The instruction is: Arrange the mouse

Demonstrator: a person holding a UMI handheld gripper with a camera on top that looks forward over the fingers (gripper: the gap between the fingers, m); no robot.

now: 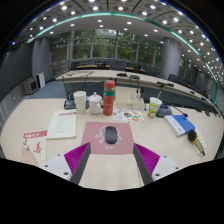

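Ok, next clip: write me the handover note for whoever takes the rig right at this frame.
Gripper: jaws open, holding nothing, hovering over the table.
Mouse: dark, lying on a grey mouse pad just ahead of the jaws, roughly centred between them, not touched.
Beyond it: a red can, white cups, papers to one side, a blue item to the other.
Done: approach lined up.
Left: close on the mouse and arrange it.
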